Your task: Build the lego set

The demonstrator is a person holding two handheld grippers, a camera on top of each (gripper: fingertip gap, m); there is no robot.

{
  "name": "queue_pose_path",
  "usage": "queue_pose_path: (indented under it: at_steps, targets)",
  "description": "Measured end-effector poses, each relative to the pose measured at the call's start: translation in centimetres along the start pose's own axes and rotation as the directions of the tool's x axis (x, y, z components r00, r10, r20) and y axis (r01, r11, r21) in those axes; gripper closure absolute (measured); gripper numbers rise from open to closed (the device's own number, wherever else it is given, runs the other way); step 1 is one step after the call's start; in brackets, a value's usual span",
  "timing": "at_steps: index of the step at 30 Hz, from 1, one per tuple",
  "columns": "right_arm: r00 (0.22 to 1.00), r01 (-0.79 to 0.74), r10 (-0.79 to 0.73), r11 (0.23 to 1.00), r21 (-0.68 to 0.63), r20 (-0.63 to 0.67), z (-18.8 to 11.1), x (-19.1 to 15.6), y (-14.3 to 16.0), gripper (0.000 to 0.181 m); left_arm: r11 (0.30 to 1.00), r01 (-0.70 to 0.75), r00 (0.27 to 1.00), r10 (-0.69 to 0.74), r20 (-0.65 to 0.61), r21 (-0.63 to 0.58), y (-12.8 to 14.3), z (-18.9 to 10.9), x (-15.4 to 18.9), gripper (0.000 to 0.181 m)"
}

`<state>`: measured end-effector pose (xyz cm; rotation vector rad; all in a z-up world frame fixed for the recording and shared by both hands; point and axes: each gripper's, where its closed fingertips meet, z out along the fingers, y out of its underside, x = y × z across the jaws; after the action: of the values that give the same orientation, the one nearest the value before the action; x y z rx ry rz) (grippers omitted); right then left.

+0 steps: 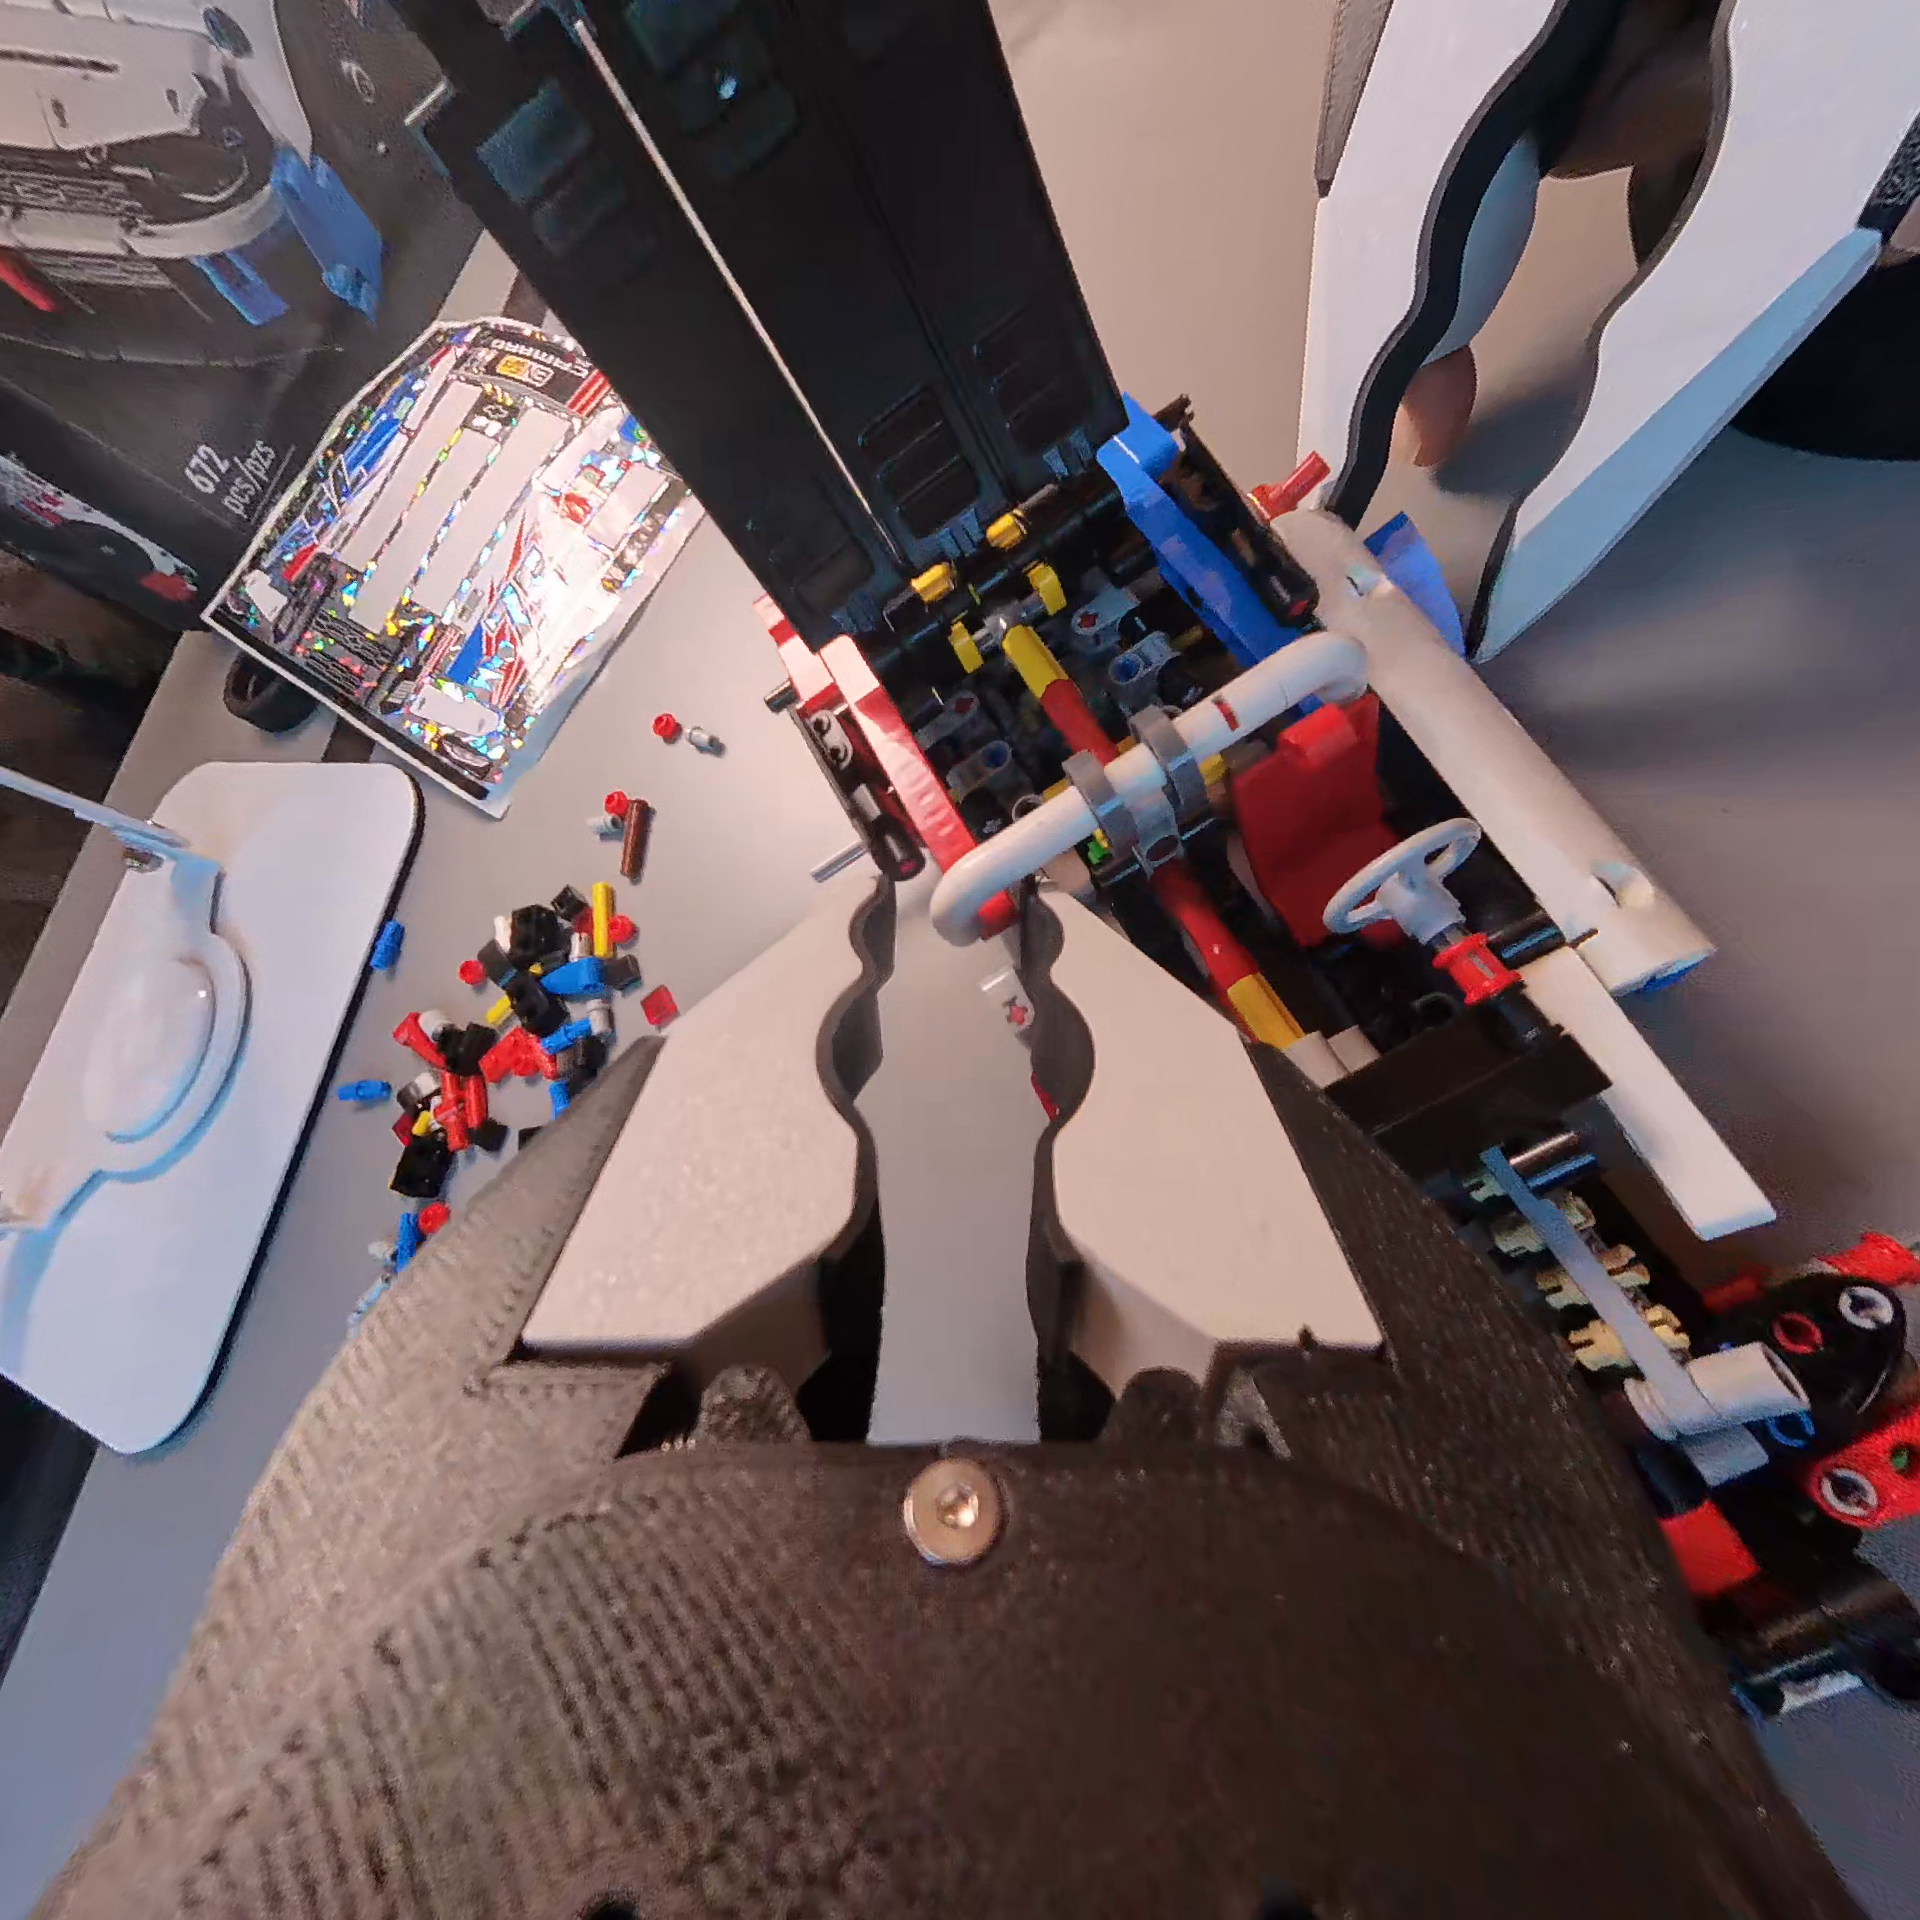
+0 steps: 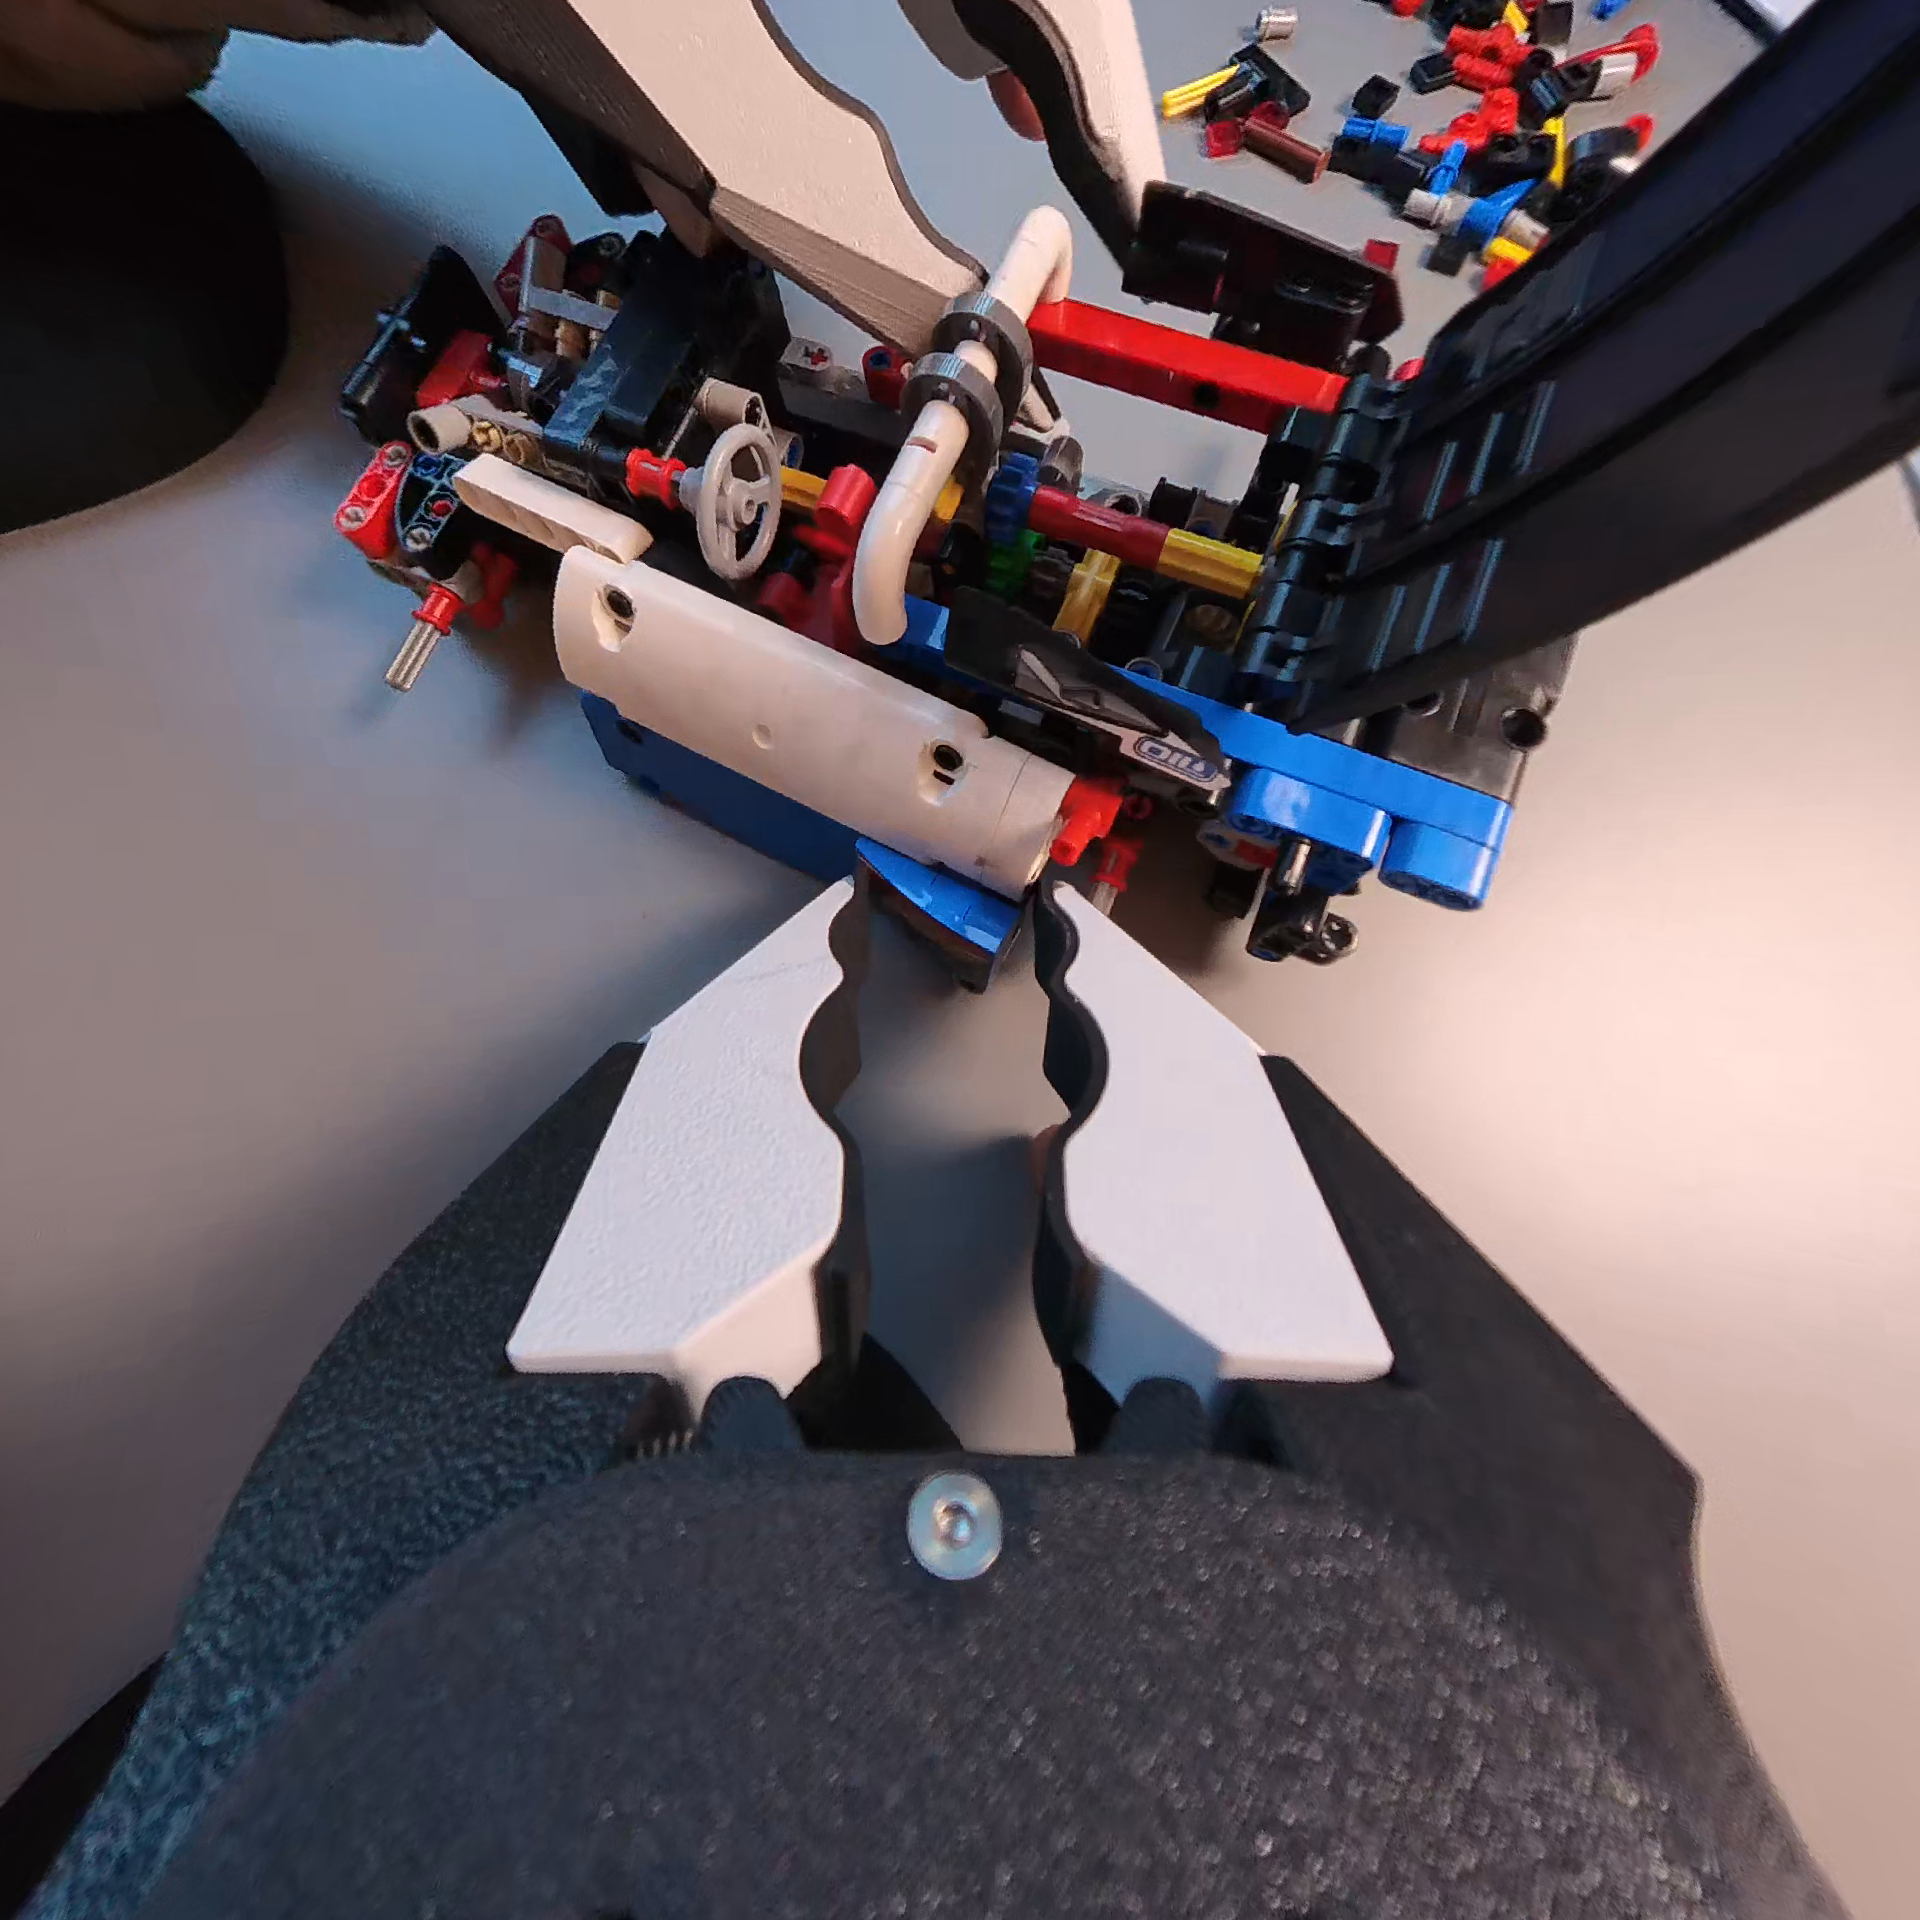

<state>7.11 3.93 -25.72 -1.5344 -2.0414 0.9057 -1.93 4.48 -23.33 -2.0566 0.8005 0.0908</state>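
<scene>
Left wrist view: grey table [image 1: 748, 665], loose pieces [image 1: 520, 1018], sticker sheet [image 1: 457, 540]; left gripper [image 1: 956, 914] parted, right gripper [image 2: 945, 894] parted.

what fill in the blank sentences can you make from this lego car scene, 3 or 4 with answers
1. The steering wheel on the car chassis is ____ in colour.
2. The curved white tube crossing the cockpit passes through two ____ rings.
3. The loose pile of small pieces lies on the ____.
4. The right tongs meet the chassis at a ____ piece by the white side panel.

Missing words: grey; grey; table; blue
</scene>
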Motion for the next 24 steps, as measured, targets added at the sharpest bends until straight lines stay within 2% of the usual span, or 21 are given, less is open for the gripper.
queue_pose_path:
  at_steps: [6,9,11,13,17,20,22,24]
  targets:
    - [1.0,0.0,0.0,1.0,0.009,-0.021,-0.2,0.2,0.0,0.152,0.995,0.063,0.997,-0.058,-0.059,0.078,-0.7,-0.6,-0.3,0.146]
    - [1.0,0.004,-0.003,1.0,0.01,-0.021,-0.1,0.2,0.0,0.152,0.989,0.122,0.983,-0.109,-0.147,0.081,-0.9,-0.8,0.0,0.145]
    - [1.0,-0.001,0.001,1.0,0.011,-0.014,-0.1,0.2,0.0,0.152,0.985,0.163,0.955,-0.141,-0.261,0.065,-0.8,-1.1,0.5,0.147]
    - [1.0,-0.001,0.001,1.0,0.022,-0.018,-0.2,0.2,-0.1,0.153,0.963,0.256,0.916,-0.214,-0.338,0.085,-1.3,-2.0,-0.4,0.151]
    - [1.0,0.0,0.001,0.999,0.039,-0.025,-0.4,0.2,-0.3,0.153,0.907,0.411,0.861,-0.353,-0.365,0.091,-1.9,-2.0,-2.7,0.15]
    - [1.0,-0.002,0.003,0.999,0.038,-0.023,-0.3,0.3,-0.3,0.153,0.935,0.353,0.887,-0.323,-0.33,0.034,-1.3,-0.4,-2.2,0.154]
    - [1.0,-0.001,0.002,0.999,0.043,-0.026,-0.4,0.3,-0.3,0.153,0.95,0.31,0.893,-0.282,-0.35,0.025,-1.4,0.1,-1.4,0.17]
    - [1.0,0.001,0.0,0.999,0.05,-0.029,-0.4,0.3,-0.3,0.153,0.96,0.278,0.905,-0.251,-0.344,0.031,-1.6,0.4,-1.4,0.173]
